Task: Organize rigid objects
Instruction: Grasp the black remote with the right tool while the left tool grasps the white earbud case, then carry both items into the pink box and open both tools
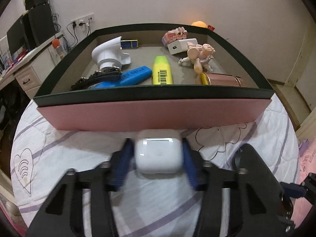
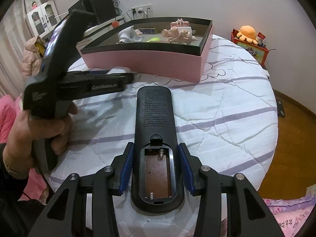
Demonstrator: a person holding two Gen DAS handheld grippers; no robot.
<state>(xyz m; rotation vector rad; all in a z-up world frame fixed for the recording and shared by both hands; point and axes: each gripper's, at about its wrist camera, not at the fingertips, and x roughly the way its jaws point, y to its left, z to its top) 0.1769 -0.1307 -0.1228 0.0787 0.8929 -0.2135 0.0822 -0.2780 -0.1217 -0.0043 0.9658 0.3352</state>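
The left gripper (image 1: 159, 154) holds a small white earbud case (image 1: 158, 151) between its blue pads (image 1: 122, 165), low in the middle of the left wrist view; the case is glossy, rounded at the corners, with a lid seam near its top, and it sits just in front of the pink wall of the box (image 1: 154, 114). The right gripper (image 2: 157, 167) is narrowed onto a black remote (image 2: 155, 130), which lies face down, long and slim, with fine print on its back and its battery bay uncovered, so the springs show; both blue pads appear to touch its sides near the lower end. The remote reaches up the middle of the right wrist view over the white quilt (image 2: 217, 102) with purple stripes. In the upper half of the left wrist view, the dark-rimmed box holds a yellow highlighter (image 1: 162, 71), a blue marker (image 1: 136, 75), a white plastic nozzle (image 1: 108, 53), a white charger (image 1: 182, 46), a pink doll (image 1: 199, 56) and a pink tin (image 1: 221, 79). At the left of the right wrist view a hand (image 2: 39, 126) grips the other tool's handle.
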